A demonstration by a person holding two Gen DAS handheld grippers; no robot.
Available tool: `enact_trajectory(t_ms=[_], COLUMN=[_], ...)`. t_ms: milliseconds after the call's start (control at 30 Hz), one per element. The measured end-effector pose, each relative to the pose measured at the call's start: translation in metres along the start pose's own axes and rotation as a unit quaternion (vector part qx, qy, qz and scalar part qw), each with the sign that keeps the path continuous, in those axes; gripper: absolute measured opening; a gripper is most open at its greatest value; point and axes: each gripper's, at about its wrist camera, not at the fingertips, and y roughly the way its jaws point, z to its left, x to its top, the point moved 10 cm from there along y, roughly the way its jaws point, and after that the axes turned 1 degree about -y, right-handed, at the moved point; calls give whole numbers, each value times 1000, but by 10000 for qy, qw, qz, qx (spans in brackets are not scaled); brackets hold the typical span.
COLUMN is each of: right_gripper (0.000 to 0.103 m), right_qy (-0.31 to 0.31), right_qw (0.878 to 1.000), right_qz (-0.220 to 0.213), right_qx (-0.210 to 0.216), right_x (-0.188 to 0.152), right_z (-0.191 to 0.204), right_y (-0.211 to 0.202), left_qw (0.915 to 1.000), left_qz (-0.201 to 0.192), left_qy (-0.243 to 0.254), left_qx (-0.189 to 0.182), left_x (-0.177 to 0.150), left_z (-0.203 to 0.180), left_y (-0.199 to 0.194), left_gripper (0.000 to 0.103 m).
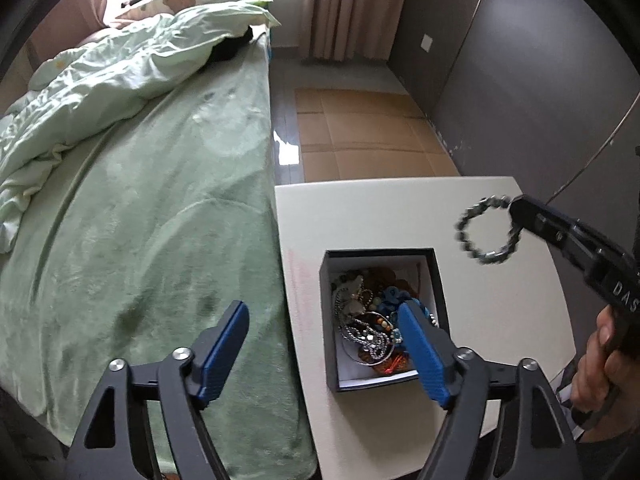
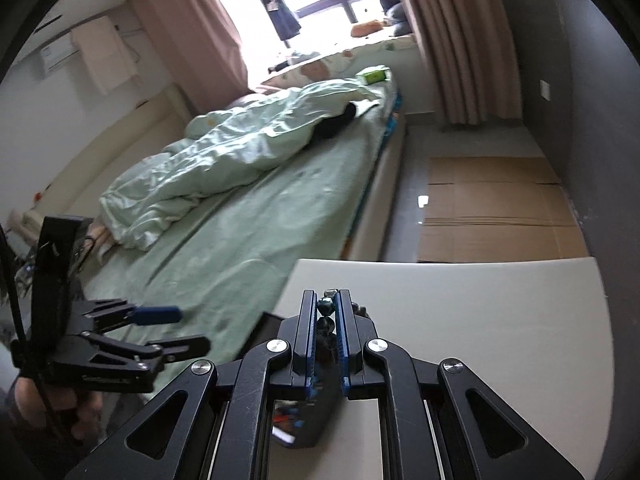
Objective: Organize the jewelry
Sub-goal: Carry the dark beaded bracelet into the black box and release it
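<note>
A black box with a white inside (image 1: 437, 276) stands on the white table (image 1: 380, 216) and holds a tangle of jewelry (image 1: 372, 320): chains, beads, blue and orange pieces. My left gripper (image 1: 324, 336) is open, above the box's left side, empty. My right gripper (image 2: 325, 308) is shut on a dark green beaded bracelet (image 1: 486, 230), which hangs as a ring above the table, right of the box. In the right wrist view the bracelet's beads (image 2: 325, 306) show between the blue pads. The left gripper (image 2: 176, 330) shows there at lower left.
A bed with a green sheet (image 1: 160, 208) and a crumpled quilt (image 1: 100, 80) runs along the table's left edge. Flattened cardboard (image 1: 368, 132) lies on the floor beyond the table. A grey wall (image 1: 520, 60) stands to the right.
</note>
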Motion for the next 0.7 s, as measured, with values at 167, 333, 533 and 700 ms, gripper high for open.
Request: enact_trajectory(t_ms=[167,333,533,700], right_gripper=[11,11,61,74], right_qy=[-63,-102,36,181], right_qw=[9996,9980,9977,9995], right_qz=[117,287,490,233], right_qx=[236,547,470,149], right_x=[-6,-14,-25,-29], right_z=[24,49,49,29], right_y=[13,28,36,12], left_qw=[9998,9986,9970,9947], left_qz=[-93,-270,-442,-699], left_qy=[-191,-449,-536,-571], left_qx=[-60,-99,-327,-495], left_x=[-3,-6,-13,-23], left_z=[17,32,28,15], left_y=[-1,-4,-7,-19], left_gripper=[90,92,103,103])
